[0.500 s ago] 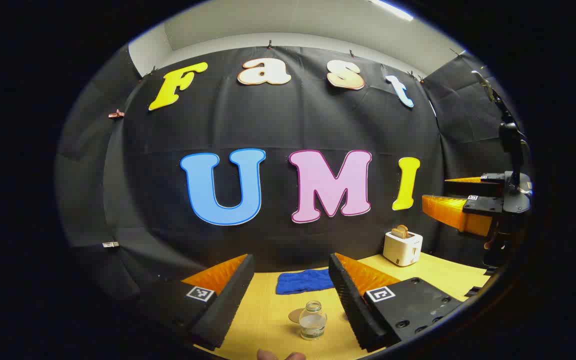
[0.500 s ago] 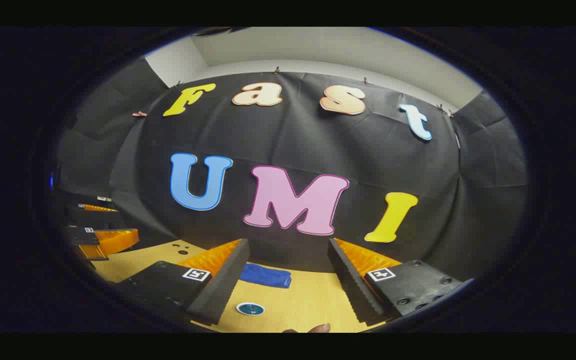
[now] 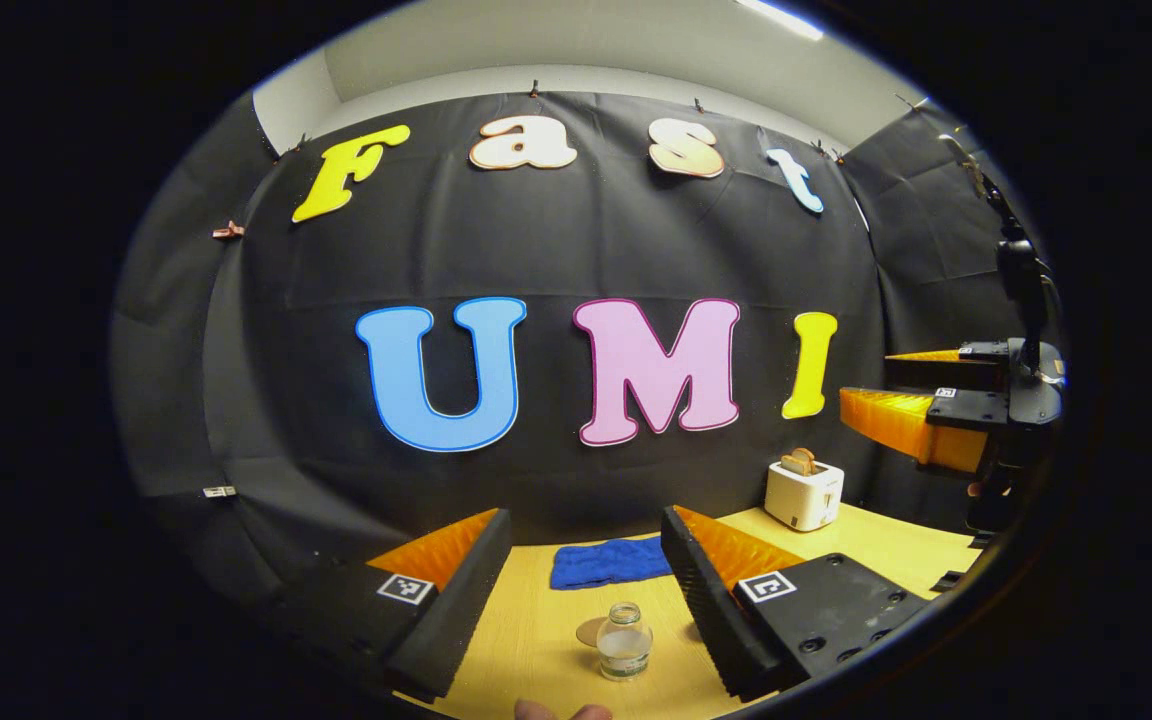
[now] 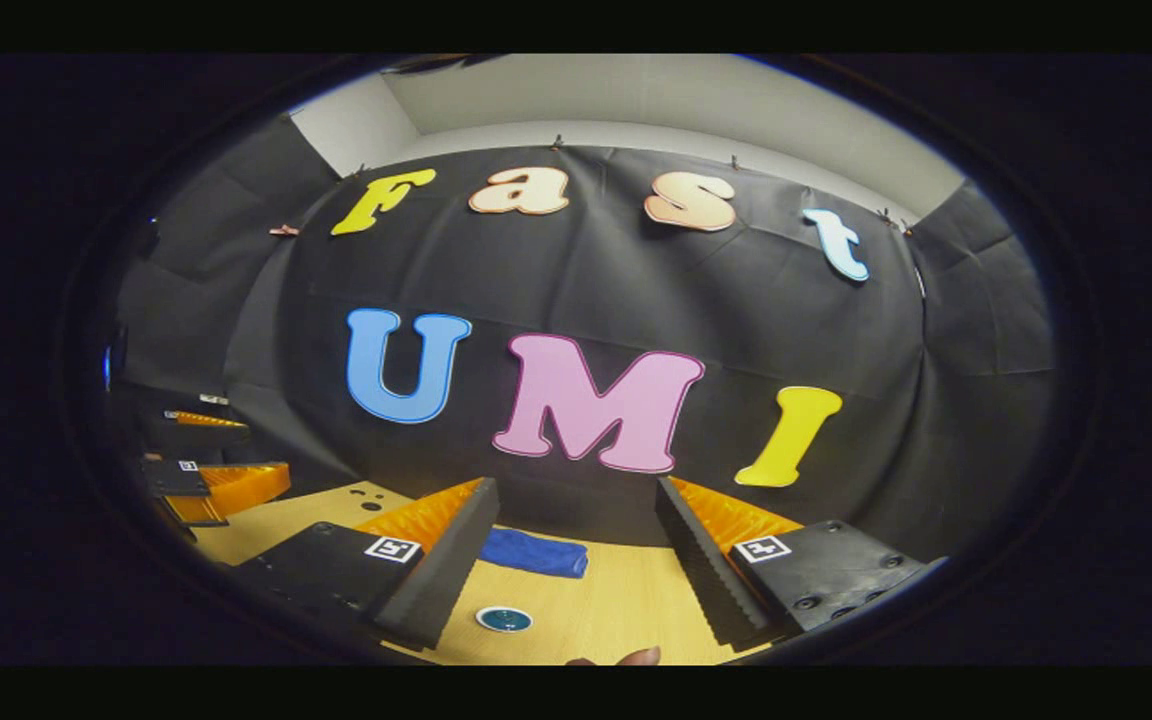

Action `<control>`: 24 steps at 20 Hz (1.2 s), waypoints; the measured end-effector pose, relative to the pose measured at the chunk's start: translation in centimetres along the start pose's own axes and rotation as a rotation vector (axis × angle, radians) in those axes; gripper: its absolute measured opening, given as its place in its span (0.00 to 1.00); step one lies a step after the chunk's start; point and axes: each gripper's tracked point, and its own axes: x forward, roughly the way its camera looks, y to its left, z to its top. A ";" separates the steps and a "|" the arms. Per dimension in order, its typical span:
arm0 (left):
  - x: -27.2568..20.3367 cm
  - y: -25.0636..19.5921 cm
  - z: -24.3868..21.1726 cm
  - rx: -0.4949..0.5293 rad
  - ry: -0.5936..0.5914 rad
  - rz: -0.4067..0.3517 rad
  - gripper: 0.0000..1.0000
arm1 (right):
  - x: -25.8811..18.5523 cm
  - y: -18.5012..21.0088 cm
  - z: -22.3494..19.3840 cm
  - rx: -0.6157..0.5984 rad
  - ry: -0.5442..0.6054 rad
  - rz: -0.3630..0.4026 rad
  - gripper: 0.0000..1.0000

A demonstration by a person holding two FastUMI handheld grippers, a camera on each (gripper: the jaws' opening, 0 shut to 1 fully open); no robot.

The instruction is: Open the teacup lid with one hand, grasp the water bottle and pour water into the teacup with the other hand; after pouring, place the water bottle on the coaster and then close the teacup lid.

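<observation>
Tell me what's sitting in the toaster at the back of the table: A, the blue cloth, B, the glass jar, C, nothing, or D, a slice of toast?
D: in the left gripper view a browned slice of toast sticks up out of the white toaster, while the blue cloth and glass jar lie apart on the table.

Left gripper view: between the fingers of the left gripper (image 3: 586,600), ahead on the table (image 3: 536,640), stands the bottle (image 3: 625,642); touching its left rear, a coaster (image 3: 590,631) lying flat. Farther ahead, near the wall, a cloth (image 3: 608,562). Ahead to the right, a toaster (image 3: 804,492) on the table; farther right and higher, the right gripper (image 3: 911,395).

Right gripper view: between the fingers of the right gripper (image 4: 576,575), ahead and left of centre, a lid (image 4: 504,619) on the table; beyond it the cloth; far left, the left gripper.
</observation>
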 end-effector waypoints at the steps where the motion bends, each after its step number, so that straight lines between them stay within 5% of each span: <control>1: 0.0 0.0 0.2 0.002 -0.002 -0.001 0.94 | 0.0 0.1 -0.1 0.000 0.001 0.003 0.98; 13: 0.8 -0.4 -1.1 0.011 -0.003 0.005 0.95 | 1.0 1.0 -3.2 0.026 0.014 0.038 0.98; 24: 4.5 -3.3 -11.1 0.000 0.047 -0.003 0.95 | 3.9 4.0 -16.7 0.074 0.103 0.106 0.96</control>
